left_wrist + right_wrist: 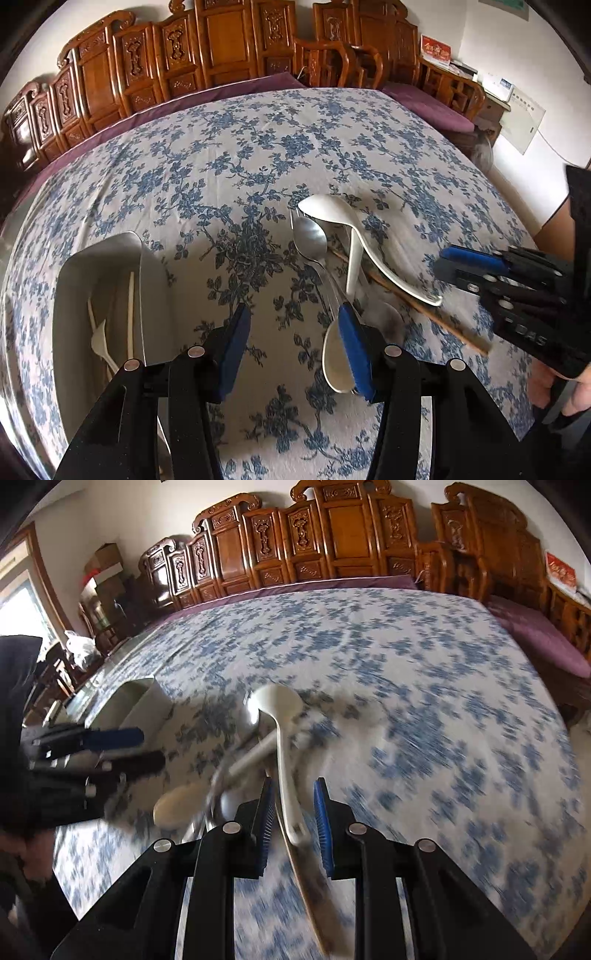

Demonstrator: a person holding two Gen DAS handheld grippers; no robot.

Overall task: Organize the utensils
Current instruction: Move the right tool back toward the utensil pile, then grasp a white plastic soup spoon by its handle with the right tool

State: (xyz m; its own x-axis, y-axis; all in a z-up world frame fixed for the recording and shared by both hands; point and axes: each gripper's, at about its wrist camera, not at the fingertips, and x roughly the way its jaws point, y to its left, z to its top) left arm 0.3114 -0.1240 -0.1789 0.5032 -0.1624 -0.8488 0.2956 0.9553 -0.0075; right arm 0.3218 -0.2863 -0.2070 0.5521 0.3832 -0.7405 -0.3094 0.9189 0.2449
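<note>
**A:** Starting at the left, why did the white container (pixel 110 280) sit just outside the left gripper (pixel 291 343), beyond its left finger (pixel 232 347)?

**B:** It looked like the place the utensils were meant to end up. A few pale pieces already stood in it, so it was kept close, within easy reach of that hand. The left fingers themselves stood apart with nothing between them, only the flowered cloth of the bench (pixel 258 155).

**A:** And the pile?

**B:** It lay at and beyond the right finger (pixel 354 350) of that gripper: a small white spoon (pixel 334 365) touching the pad from the inner side, a metal spoon (pixel 310 236) and a fork further ahead, brown chopsticks (pixel 424 306) running beneath. They were heaped and crossed, which is probably why only one could be taken at a time.

**A:** The right gripper (pixel 293 812)?

**B:** Its fingers were narrowly apart, astride the handle of the large white ladle (pixel 280 738). The handle ran between the pads, bowl well ahead of the tips. A gap showed at each pad, so the ladle seemed not yet clamped, though the blur made that hard to tell.

**A:** Why the handle?

**B:** Likely because it lay uppermost and was slim enough for that narrow opening.
</note>
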